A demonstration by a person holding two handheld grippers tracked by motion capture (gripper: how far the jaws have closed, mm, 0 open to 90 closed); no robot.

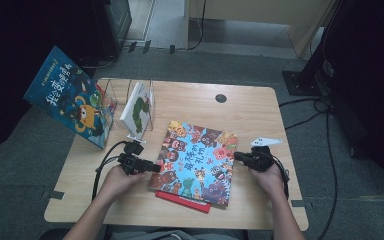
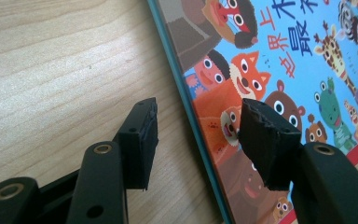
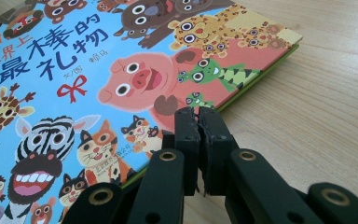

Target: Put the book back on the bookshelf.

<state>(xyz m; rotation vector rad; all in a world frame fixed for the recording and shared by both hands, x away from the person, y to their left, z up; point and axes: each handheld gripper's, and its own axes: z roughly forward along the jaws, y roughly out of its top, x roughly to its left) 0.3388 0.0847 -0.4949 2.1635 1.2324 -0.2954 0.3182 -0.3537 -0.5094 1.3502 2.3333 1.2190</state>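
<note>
Nearest the person's side of the wooden table (image 1: 260, 200), the two hands hold their grippers on either side of the animal picture book (image 1: 196, 161), which lies flat a little right of the table's middle, its long axis running from the near edge toward the far edge and slightly tilted. Under its near edge a thin red book (image 1: 182, 201) sticks out.

The left gripper (image 1: 152, 168) sits at the book's left long edge. In the left gripper view (image 2: 196, 122) its jaws stand wide apart, one over bare wood and the other over the cover, so the teal edge of the book runs up between them. It is not yet closed on anything.

The right gripper (image 1: 237, 156) points at the opposite long edge. In the right gripper view (image 3: 198, 119) its jaws are pressed together with nothing between them, the tips just at the book's green-lined edge, near the pig on the cover; whether they touch it I cannot tell.

Both grippers are about equally close, but the left one already straddles the edge, so it looks the readier to pinch and lift that side.

Farther off, at the far left corner, a clear wire book rack (image 1: 130, 102) holds a white book (image 1: 138, 109) upright, and a dark blue picture book (image 1: 70, 96) leans at the rack's left end.
</note>
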